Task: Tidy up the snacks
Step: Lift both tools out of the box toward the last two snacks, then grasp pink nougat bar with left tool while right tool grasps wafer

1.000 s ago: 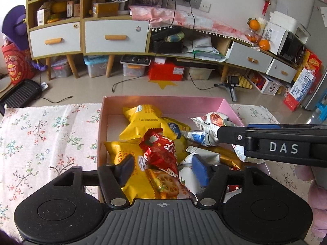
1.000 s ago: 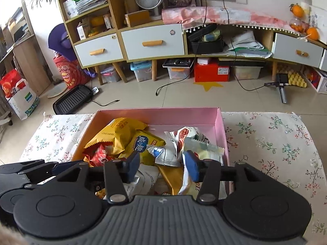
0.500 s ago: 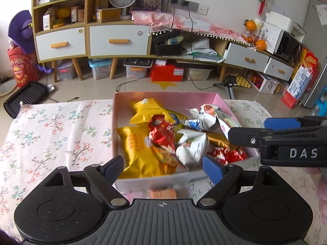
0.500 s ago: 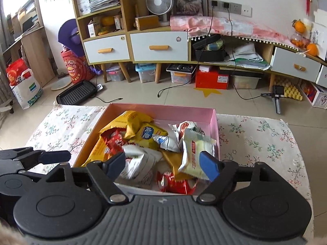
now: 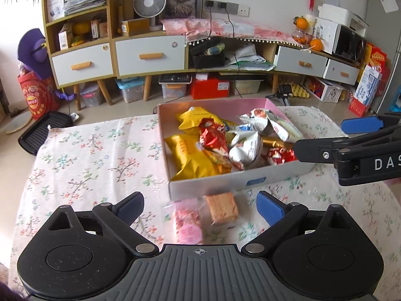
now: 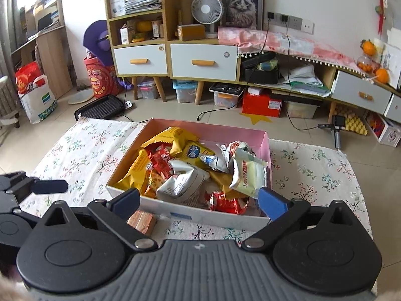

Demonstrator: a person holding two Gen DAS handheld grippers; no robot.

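Note:
A pink-lined box [image 5: 215, 183] [image 6: 266, 138] on the floral cloth holds several snack packets: yellow bags [image 5: 193, 160], a red packet [image 5: 213, 135], white packets [image 6: 248, 173]. In front of the box lie an orange wafer pack [image 5: 221, 207] [image 6: 141, 222] and a pink round snack pack [image 5: 188, 222]. My left gripper [image 5: 200, 207] is open and empty, above these two packs. My right gripper [image 6: 199, 200] is open and empty, over the box's near edge; it shows from the side in the left wrist view [image 5: 351, 148].
The floral tablecloth [image 5: 87, 155] covers the table. Beyond the table's far edge are the tiled floor, a black grill pan [image 6: 100, 109] and a low cabinet with drawers [image 5: 150, 55].
Both grippers have opened wide and pulled back from inside the box toward me. The wafer pack and pink pack have come into view in front of the box.

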